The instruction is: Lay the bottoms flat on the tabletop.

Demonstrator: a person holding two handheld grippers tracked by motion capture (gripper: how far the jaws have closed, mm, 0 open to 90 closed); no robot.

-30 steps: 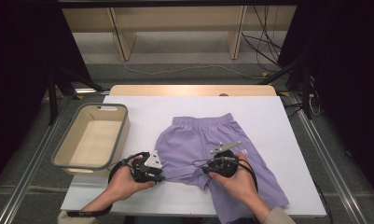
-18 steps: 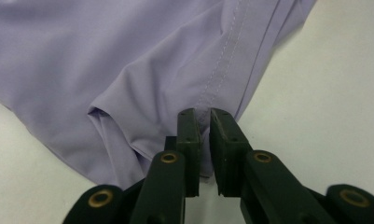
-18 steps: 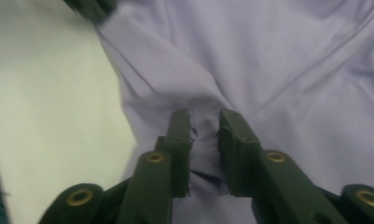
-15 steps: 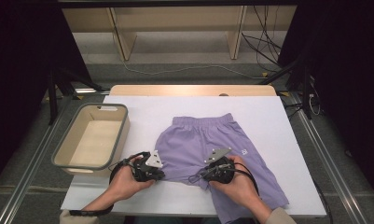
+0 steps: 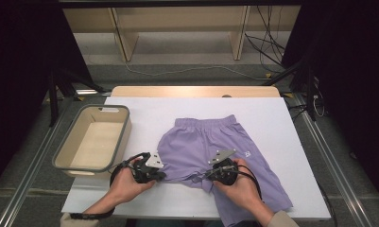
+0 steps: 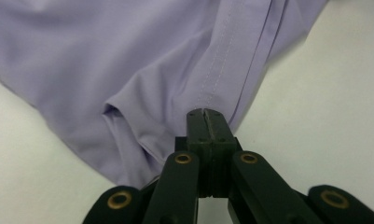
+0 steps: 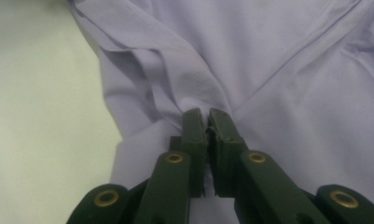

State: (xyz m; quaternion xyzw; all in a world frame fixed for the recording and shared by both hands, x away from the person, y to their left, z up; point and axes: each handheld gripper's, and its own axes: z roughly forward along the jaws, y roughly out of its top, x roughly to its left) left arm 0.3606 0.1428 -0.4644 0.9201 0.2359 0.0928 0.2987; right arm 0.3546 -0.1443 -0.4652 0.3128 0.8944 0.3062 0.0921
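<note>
A lab or test room set up for recording. Beyond the grippers, a white table [image 5: 291,123] stands on a metal frame [image 5: 21,189], black curtains [image 5: 17,71] hang at both sides, and loose cables [image 5: 272,52] trail over the grey floor [image 5: 187,56].

Overhead view; two close, perhaps overlapping.

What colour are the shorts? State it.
The shorts are plain light purple; the high view shows them best.
</note>
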